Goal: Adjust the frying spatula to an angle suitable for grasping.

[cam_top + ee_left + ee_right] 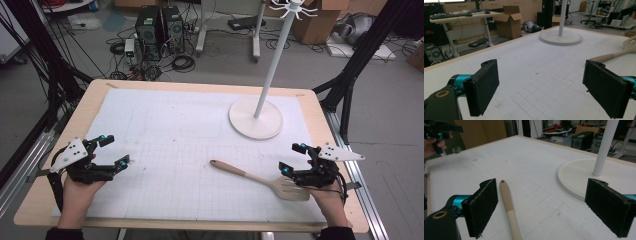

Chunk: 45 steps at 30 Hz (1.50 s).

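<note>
Currently the table (60, 150) carries a white stand (256, 118) at far right and a wooden spatula (260, 179) lying flat near the front right. Long axis runs diagonally: slotted blade toward the right gripper (292, 159), handle pointing toward table centre. Right gripper jaws spread wide, holding nothing, blade just beside them. Left gripper (114, 150) likewise spread and empty, well apart. Right hand judged nearer for pickup.

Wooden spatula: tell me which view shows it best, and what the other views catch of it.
The high view: the whole wooden spatula lies flat on the table, slotted blade beside the right gripper. The right gripper view gives its handle, running between the open jaws, blade out of frame. The left gripper view catches part of handle and blade at the right edge.
</note>
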Available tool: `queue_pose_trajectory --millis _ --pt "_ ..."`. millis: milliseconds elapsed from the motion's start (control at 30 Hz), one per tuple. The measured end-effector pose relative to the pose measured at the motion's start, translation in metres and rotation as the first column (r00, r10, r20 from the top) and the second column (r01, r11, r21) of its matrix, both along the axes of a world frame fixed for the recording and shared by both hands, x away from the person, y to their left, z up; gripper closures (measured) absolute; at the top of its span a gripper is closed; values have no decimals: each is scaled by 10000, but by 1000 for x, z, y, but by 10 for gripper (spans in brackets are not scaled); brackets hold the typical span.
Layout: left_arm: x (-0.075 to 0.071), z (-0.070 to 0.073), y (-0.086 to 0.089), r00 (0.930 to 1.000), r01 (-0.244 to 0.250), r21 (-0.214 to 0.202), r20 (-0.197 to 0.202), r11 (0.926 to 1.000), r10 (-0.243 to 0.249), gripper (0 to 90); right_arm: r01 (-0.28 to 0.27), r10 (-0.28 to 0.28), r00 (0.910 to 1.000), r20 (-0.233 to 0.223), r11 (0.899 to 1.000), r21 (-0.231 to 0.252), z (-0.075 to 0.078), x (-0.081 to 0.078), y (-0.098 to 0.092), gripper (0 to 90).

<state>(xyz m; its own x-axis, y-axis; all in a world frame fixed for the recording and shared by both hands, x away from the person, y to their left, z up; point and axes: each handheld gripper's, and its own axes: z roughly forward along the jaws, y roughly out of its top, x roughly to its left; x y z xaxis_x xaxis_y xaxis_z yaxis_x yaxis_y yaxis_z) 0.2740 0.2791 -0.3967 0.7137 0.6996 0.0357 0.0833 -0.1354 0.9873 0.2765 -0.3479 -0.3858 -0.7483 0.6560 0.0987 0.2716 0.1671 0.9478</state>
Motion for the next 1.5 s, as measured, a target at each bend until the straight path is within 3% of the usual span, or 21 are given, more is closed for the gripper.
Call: queue_pose_trajectory --millis 333,467,667,933,1100,1133,1167,1200,1233,1367,1400,1433,1500 --pt "0 0 1 10000 -14 44 0 10000 14 140 -286 282 9996 -92 9988 -407 -1 1 9 109" --pt "-1 1 -1 10000 53 -1 20 10000 -53 140 -808 780 9965 -300 9908 -1084 -1 3 19 140" --pt "1 0 -4 9998 188 75 -33 9998 -188 140 -1397 1285 9892 -704 9718 -1902 -2 8 36 155" --pt "1 -1 -5 9999 131 63 -69 9999 -130 140 -1734 1494 9822 -1136 9540 -2445 -3 15 45 173" --pt "0 0 -5 9998 182 49 -26 9998 -182 140 -2085 1704 9737 -1512 9342 -2895 -5 20 50 198" --pt "0 0 -5 9998 182 49 -26 9998 -182 140 -2085 1704 9737 -1512 9342 -2895 -5 20 50 198" --pt "0 0 -6 9998 180 37 -18 9998 -180 140 -2217 1776 9702 -1649 9252 -3080 -6 21 53 206" --pt "0 0 -6 9998 180 37 -18 9998 -180 140 -2217 1776 9702 -1649 9252 -3080 -6 21 53 206" --pt "1 0 -6 9998 197 19 -44 9998 -197 140 -2348 1856 9666 -1767 9179 -3199 -6 21 54 219" --pt "1 -1 -7 9997 214 69 -75 9997 -214 140 -2532 1896 9599 -2064 9025 -3485 -10 25 57 242" --pt "1 -1 -7 9997 214 69 -75 9997 -214 140 -2532 1896 9599 -2064 9025 -3485 -10 25 57 242" --pt "1 -1 -7 9998 212 67 -72 9998 -211 140 -2601 1876 9567 -2224 8940 -3648 -12 26 59 243" --pt "1 -1 -7 9997 217 62 -84 9997 -216 140 -2672 1873 9534 -2366 8881 -3741 -14 28 61 255"
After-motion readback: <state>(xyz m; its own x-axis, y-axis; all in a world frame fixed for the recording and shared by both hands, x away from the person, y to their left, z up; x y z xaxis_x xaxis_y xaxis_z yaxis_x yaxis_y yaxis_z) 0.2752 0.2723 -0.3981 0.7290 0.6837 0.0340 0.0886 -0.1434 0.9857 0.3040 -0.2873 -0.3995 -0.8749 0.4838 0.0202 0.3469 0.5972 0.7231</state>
